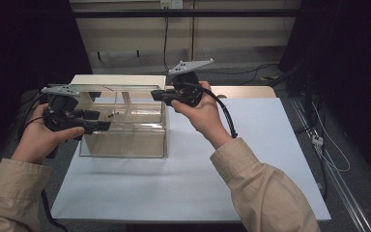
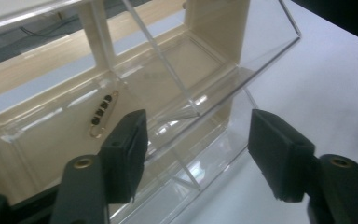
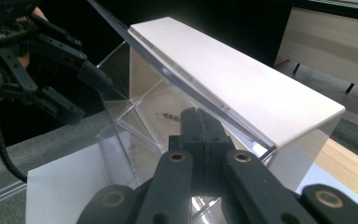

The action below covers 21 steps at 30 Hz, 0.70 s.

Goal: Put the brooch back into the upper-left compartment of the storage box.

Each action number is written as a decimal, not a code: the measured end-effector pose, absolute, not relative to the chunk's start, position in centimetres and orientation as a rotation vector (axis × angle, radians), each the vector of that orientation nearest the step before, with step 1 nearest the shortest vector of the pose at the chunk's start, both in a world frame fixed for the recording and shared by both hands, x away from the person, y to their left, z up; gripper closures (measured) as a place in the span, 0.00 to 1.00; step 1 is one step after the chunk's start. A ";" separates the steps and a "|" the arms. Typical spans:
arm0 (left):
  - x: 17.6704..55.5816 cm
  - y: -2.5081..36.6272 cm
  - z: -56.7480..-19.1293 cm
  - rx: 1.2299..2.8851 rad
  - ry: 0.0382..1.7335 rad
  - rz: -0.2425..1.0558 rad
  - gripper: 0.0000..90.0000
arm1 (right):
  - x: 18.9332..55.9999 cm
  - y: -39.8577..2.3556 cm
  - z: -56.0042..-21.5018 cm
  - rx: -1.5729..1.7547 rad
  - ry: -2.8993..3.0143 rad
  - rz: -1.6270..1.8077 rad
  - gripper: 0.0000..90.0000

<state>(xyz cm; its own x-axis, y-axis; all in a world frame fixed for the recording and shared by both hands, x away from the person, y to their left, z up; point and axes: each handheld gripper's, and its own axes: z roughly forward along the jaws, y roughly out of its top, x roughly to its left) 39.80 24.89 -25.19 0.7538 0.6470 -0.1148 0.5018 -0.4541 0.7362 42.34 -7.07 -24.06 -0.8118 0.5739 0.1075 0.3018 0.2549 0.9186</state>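
L claw (image 2: 198,154) apart, empty, at clear acrylic box (image 1: 125,128) w/ gold pin (image 2: 103,113) inside, ahead-left; R claw (image 3: 199,140) together at box's worktop-centre edge.

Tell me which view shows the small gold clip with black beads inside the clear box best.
The left gripper view: the clip lies sharp and unobstructed on the floor of the clear box. The right gripper view shows it faintly, through the box wall beyond the shut jaws. The high view shows only a tiny dark mark.
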 end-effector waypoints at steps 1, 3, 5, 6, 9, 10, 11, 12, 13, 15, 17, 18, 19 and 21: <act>39.7 24.8 -25.3 2.151 0.853 0.231 0.38 | 42.3 -7.1 -24.0 0.812 2.280 1.580 1.00; 39.5 24.6 -25.5 2.149 0.841 0.225 0.36 | 42.2 -7.2 -24.0 0.812 2.280 1.583 1.00; 39.3 24.4 -25.7 2.143 0.837 0.226 0.33 | 42.2 -7.2 -24.0 0.811 2.280 1.581 1.00; 39.2 24.3 -25.7 2.144 0.831 0.221 0.32 | 42.1 -7.2 -24.0 0.812 2.281 1.583 1.00; 38.9 23.9 -25.9 2.147 0.817 0.215 0.29 | 42.0 -7.3 -24.1 0.813 2.285 1.583 1.00; 38.8 23.9 -25.8 2.139 0.815 0.217 0.28 | 42.0 -7.4 -24.1 0.812 2.286 1.583 1.00; 38.7 23.8 -25.8 2.138 0.811 0.207 0.27 | 41.9 -7.4 -24.1 0.809 2.290 1.582 1.00; 38.5 23.8 -25.7 2.136 0.803 0.208 0.27 | 41.9 -7.5 -24.1 0.807 2.294 1.579 1.00; 38.4 23.7 -25.7 2.134 0.800 0.210 0.27 | 41.9 -7.5 -24.1 0.807 2.294 1.578 1.00; 38.0 23.4 -25.6 2.130 0.783 0.206 0.25 | 41.8 -7.6 -24.2 0.804 2.294 1.584 1.00; 37.6 23.1 -25.6 2.139 0.767 0.196 0.25 | 41.7 -7.6 -24.2 0.802 2.296 1.586 1.00; 37.5 23.0 -25.7 2.144 0.756 0.196 0.25 | 41.6 -7.6 -24.3 0.801 2.296 1.590 1.00; 37.4 22.8 -25.8 2.146 0.752 0.191 0.25 | 41.6 -7.6 -24.3 0.800 2.299 1.591 1.00; 37.1 22.6 -26.0 2.145 0.744 0.182 0.24 | 41.5 -7.6 -24.4 0.799 2.302 1.587 1.00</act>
<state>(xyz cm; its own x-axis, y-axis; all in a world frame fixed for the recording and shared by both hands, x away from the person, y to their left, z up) 37.14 22.63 -25.98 0.8133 0.5684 -0.1246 0.4470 -0.4731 0.7592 41.52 -7.63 -24.43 -0.8239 0.5554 0.1126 0.3026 0.2633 0.9160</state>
